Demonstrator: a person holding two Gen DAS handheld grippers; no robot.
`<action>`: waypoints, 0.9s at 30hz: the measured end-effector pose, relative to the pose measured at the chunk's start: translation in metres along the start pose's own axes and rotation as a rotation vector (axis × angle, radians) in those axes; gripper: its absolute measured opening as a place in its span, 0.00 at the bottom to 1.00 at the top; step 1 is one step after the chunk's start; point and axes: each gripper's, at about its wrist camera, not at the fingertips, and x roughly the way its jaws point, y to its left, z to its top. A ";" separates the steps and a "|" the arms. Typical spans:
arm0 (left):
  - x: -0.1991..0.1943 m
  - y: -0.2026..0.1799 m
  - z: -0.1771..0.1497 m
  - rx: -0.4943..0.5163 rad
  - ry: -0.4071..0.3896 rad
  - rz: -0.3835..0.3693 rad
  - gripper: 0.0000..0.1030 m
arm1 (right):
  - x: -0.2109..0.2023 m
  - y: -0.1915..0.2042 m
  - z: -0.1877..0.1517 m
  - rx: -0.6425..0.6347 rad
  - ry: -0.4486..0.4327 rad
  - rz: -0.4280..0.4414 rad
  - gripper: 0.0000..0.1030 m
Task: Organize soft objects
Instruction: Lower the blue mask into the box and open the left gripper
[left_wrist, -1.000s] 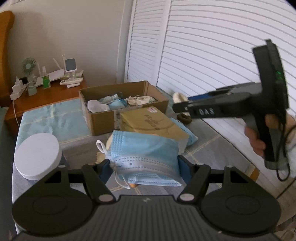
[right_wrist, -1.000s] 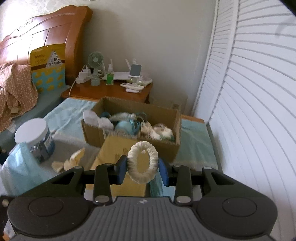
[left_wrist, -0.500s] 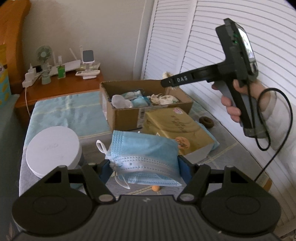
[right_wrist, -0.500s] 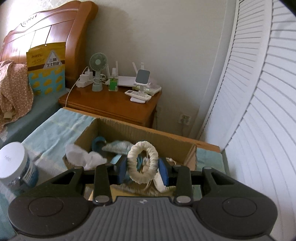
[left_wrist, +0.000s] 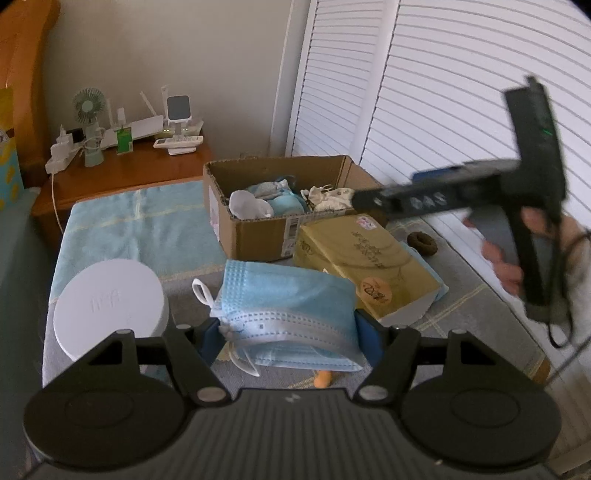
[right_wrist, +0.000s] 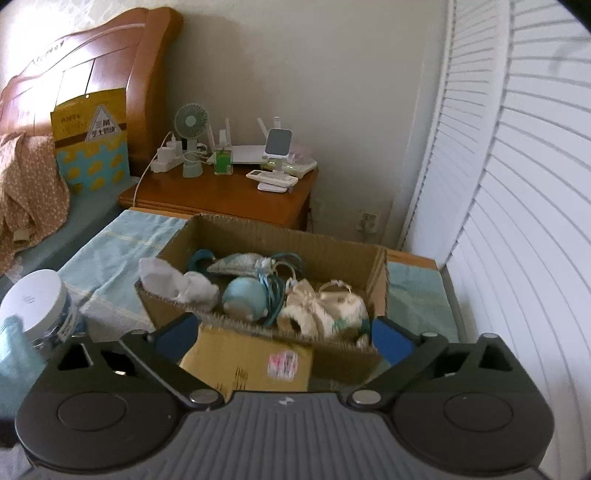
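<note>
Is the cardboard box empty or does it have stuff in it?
Not empty. The cardboard box holds soft things: a white cloth, a blue pouch and cream fabric.

Left wrist view: right gripper motion-blurred; its fingertips not resolvable against the cardboard box rim, so jaw state unreadable here. Hand on its handle smeared, cut by the right frame edge. Stack of blue face masks covers the inner faces of the left gripper's pads. Small orange object beneath the masks mostly hidden, not identifiable. Print on the yellow packet ahead of the tongs too small to read.

Right wrist view: near wall of the box and the packet label between the right gripper's spread fingers blurred. White-lidded jar, far left, partly behind a blurred blue edge.
</note>
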 end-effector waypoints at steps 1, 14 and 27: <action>0.000 0.000 0.002 0.004 0.003 0.000 0.69 | -0.005 -0.001 -0.004 0.011 0.004 -0.002 1.00; 0.010 -0.022 0.067 0.066 -0.005 -0.047 0.69 | -0.072 0.001 -0.062 0.053 0.000 -0.062 1.00; 0.097 -0.050 0.143 0.023 0.028 -0.061 0.69 | -0.097 -0.018 -0.092 0.110 -0.006 -0.083 1.00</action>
